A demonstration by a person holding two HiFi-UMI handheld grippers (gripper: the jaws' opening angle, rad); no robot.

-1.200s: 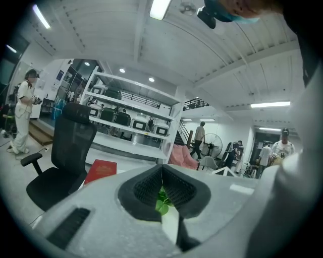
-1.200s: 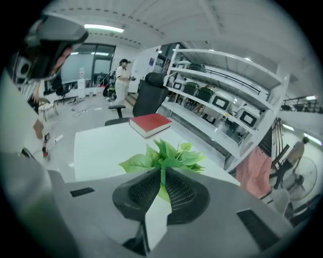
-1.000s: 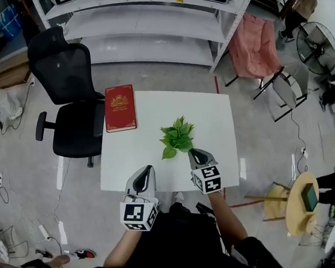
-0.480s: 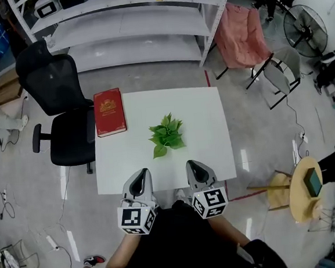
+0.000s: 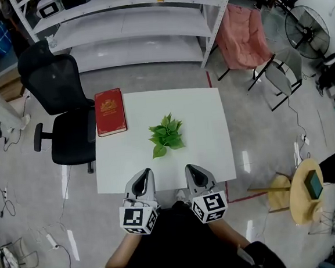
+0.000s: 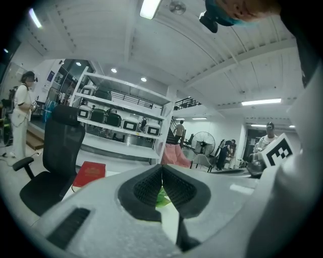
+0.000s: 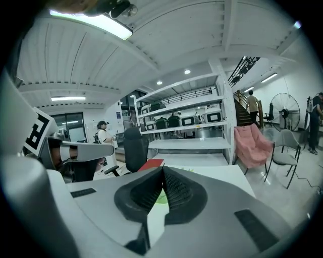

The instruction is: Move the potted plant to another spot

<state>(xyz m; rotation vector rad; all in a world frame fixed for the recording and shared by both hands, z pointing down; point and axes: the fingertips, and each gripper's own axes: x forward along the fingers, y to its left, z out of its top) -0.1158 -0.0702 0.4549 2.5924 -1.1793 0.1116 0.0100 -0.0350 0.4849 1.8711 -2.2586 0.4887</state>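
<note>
A small leafy green potted plant [image 5: 166, 134] stands near the middle of the white table [image 5: 206, 115]; its pot is hidden under the leaves. My left gripper [image 5: 142, 175] and right gripper [image 5: 193, 169] hover side by side over the table's near edge, both shut with nothing in them, well short of the plant. In the left gripper view the pads [image 6: 174, 189] meet, and a sliver of the plant [image 6: 161, 199] shows below them. The right gripper view shows the same: closed pads [image 7: 176, 191] with a bit of green plant [image 7: 160, 197] behind them.
A red book [image 5: 109, 111] lies at the table's far left corner. A black office chair [image 5: 60, 110] stands at the left. White shelving [image 5: 129, 29] runs behind, with a pink chair [image 5: 240, 36] and a fan [image 5: 310, 27] at the right. A round wooden stool [image 5: 307, 197] is at the near right.
The right gripper has drawn back from beside the plant to the table's near edge, level with the left gripper. The plant and book stay put.
</note>
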